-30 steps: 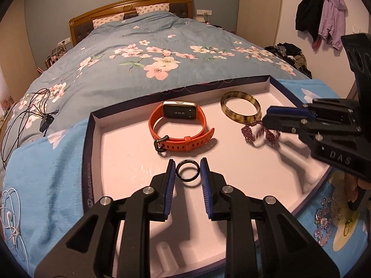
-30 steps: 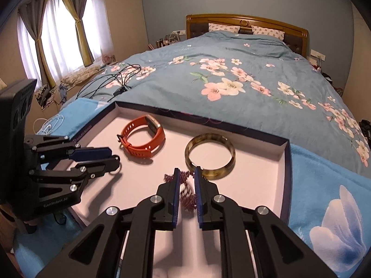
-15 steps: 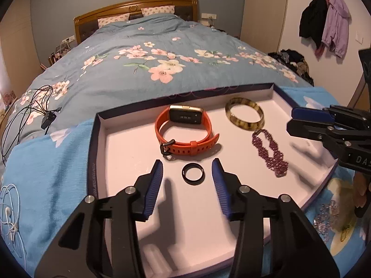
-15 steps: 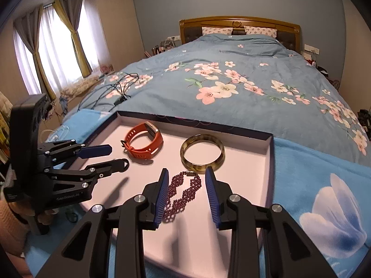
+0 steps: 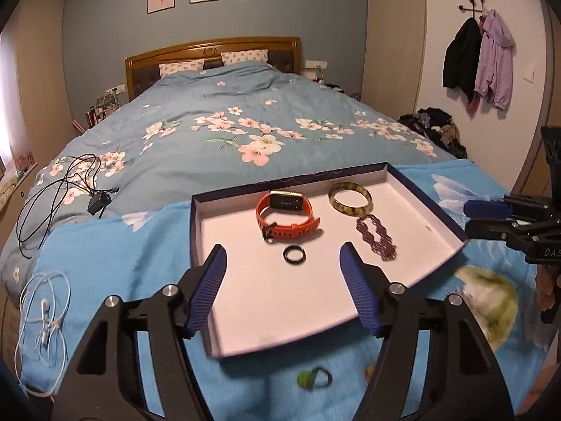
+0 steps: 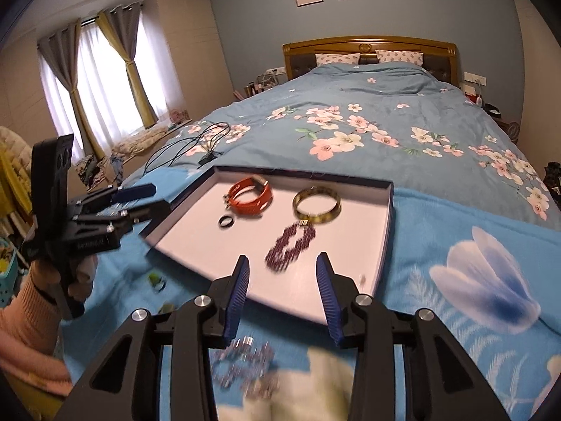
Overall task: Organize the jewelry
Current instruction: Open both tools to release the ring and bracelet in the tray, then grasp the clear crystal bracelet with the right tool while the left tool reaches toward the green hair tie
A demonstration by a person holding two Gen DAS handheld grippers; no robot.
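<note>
A shallow box lid tray (image 5: 434, 217) (image 6: 387, 217) lies on the blue blanket. In it lie an orange smartwatch (image 5: 285, 215) (image 6: 249, 196), a tortoiseshell bangle (image 5: 350, 199) (image 6: 317, 205), a purple beaded bracelet (image 5: 377, 236) (image 6: 289, 244) and a black ring (image 5: 294, 255) (image 6: 227, 221). My left gripper (image 5: 282, 263) (image 6: 140, 198) is open and empty, above the tray's near edge. My right gripper (image 6: 282, 275) (image 5: 482, 217) is open and empty, held back from the purple bracelet.
A green-and-black ring (image 5: 313, 379) (image 6: 156, 280) lies on the blanket in front of the tray. A clear crystal bracelet (image 6: 245, 368) lies under my right gripper. Black cables (image 5: 59, 189) and white earphones (image 5: 42, 312) lie at the left. The bed stretches beyond.
Both grippers opened and let go, the left of the black ring, the right of the purple bracelet. Both have pulled back and up from the tray.
</note>
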